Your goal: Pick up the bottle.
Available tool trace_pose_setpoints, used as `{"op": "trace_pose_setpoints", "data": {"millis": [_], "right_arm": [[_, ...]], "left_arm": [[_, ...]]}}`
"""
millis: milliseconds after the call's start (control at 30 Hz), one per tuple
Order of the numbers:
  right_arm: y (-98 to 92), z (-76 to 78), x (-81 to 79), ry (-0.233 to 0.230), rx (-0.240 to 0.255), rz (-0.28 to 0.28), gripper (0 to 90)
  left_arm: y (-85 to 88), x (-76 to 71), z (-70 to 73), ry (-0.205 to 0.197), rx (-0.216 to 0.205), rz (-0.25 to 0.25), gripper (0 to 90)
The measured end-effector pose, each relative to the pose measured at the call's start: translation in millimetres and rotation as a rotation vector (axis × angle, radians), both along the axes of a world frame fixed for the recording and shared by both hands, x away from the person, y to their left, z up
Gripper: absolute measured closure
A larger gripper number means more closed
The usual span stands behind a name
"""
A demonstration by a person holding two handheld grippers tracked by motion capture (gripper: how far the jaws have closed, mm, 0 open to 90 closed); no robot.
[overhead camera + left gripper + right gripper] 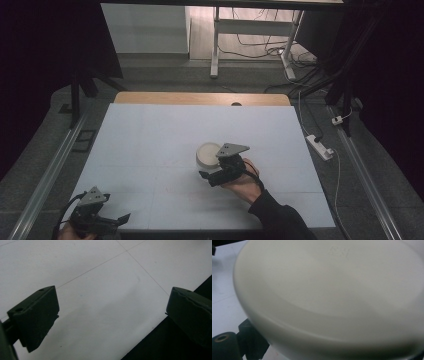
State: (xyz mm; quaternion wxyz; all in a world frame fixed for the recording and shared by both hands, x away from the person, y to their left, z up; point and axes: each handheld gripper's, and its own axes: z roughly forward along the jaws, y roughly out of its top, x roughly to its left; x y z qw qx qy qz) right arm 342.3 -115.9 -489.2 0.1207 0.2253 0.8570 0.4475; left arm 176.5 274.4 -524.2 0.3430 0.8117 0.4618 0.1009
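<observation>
Cream-white bowl at the right hand-held gripper, mid-table

The round, plain bowl (206,154) sits near the middle of the white table (150,135); the right hand-held gripper (212,172) is against its near side, whether clamped I cannot tell. The left hand-held gripper (117,220) rests at the near-left edge, jaws apart. Beyond the table, cables (260,50) and a power strip (320,146) lie on grey floor.

White round bowl (206,154), mid-table

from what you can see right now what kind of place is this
Probably a lab or recording workspace, not a home: a white-topped table ringed by dark curtains, loose cables and a power strip on the grey floor, and a white bowl being handled.
</observation>
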Motion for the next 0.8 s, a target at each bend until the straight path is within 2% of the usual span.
{"op": "trace_pose_setpoints", "data": {"millis": [433,800], "right_arm": [[1.1,14.6,-19.4,0.000,0.035,0.043,7.0],[8.2,18.1,-33.6,0.011,0.021,0.075,7.0]], "left_arm": [[-0.5,0.1,-0.1,0.002,-0.001,-0.003,0.0],[-0.3,0.3,-0.2,0.004,-0.001,-0.003,0.0]]}}
